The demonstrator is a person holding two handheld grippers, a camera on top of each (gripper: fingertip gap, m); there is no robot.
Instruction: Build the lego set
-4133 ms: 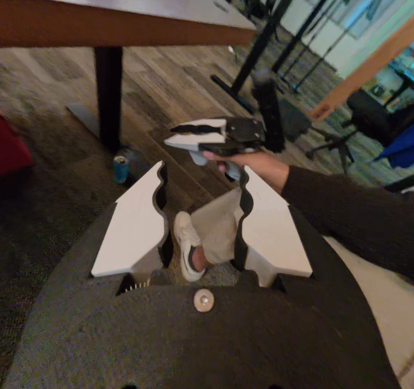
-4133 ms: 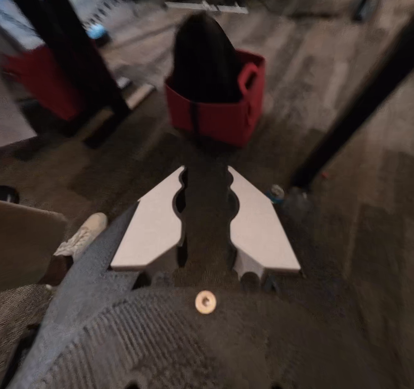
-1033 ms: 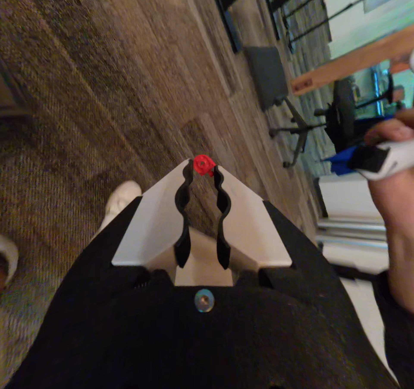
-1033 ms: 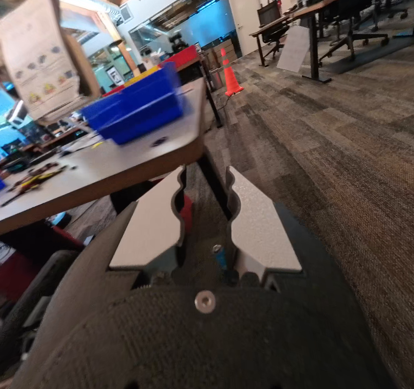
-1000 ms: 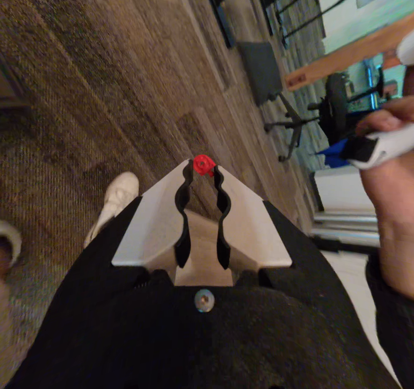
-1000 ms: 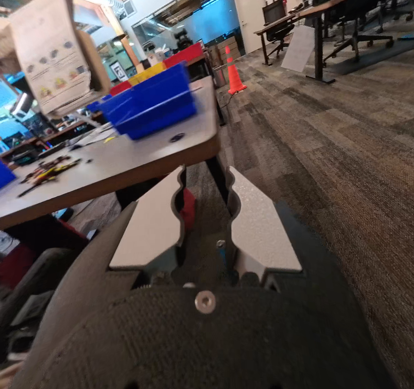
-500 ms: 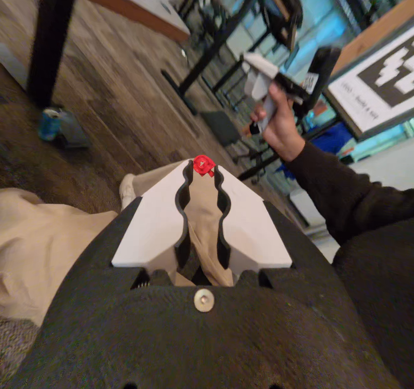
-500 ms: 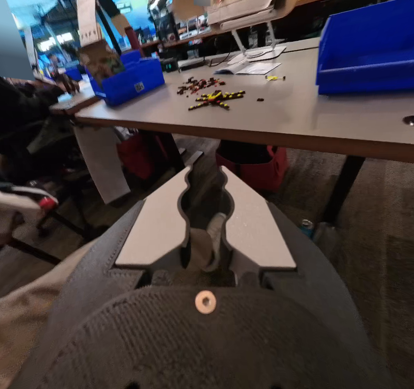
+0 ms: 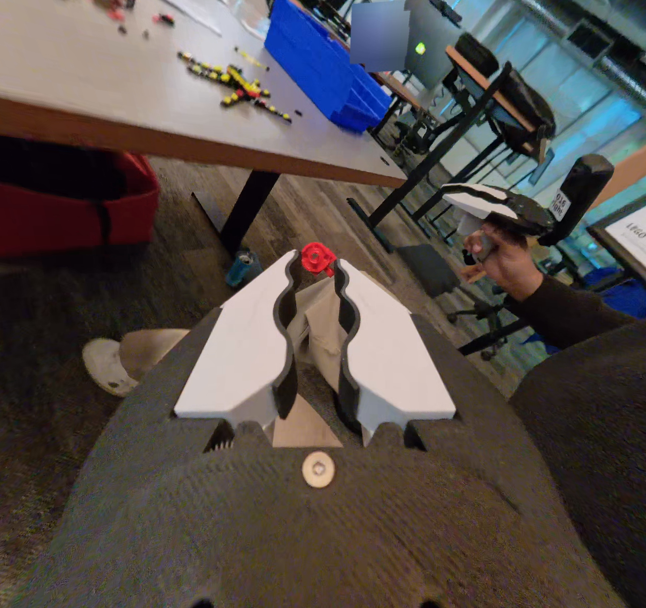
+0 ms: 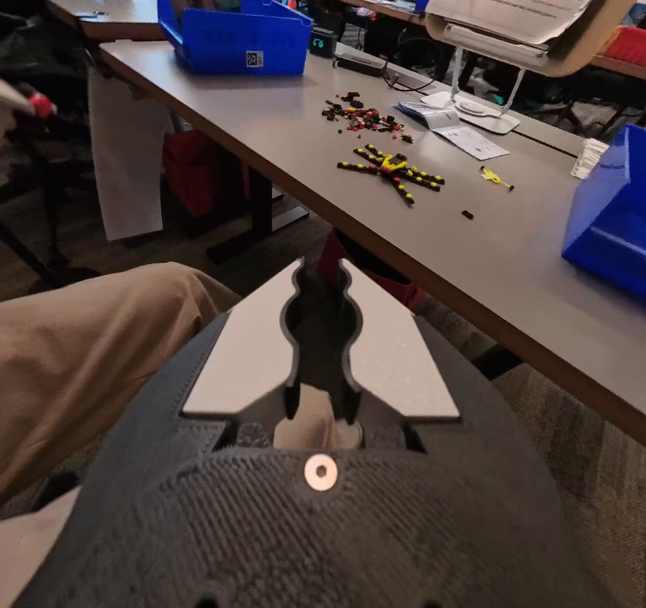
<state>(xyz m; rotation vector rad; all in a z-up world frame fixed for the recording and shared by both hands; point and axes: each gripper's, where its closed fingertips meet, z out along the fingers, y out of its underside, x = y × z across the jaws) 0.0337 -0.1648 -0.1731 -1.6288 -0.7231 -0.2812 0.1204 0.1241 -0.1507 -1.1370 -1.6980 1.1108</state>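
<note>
My left gripper [image 9: 316, 263] is shut on a small round red lego piece [image 9: 315, 261] at its fingertips, held below and in front of the table edge. The same piece [image 10: 42, 105] shows at the far left of the right wrist view. A flat black and yellow lego model [image 9: 244, 89] lies on the grey table [image 9: 70, 66]; it also shows in the right wrist view [image 10: 391, 171]. A pile of loose pieces [image 10: 363, 119] lies behind it. My right gripper [image 10: 321, 266] is empty, jaws a narrow gap apart, below the table edge; a hand holds it at the right of the left wrist view [image 9: 479, 201].
Blue bins [image 10: 241, 42] [image 10: 608, 224] stand on the table at both sides. An instruction booklet [image 10: 451, 129] and a paper stand [image 10: 489, 115] are at the back. A small yellow piece [image 10: 496, 178] lies apart. A red bag [image 9: 70, 213], a can [image 9: 241, 267] and the person's legs are below. One gripper's finger ends stand about 30 centimetres off the other's.
Both grippers have swung up from the floor to face the table top. The left one picked up the red piece earlier and still holds it. The right jaws have narrowed.
</note>
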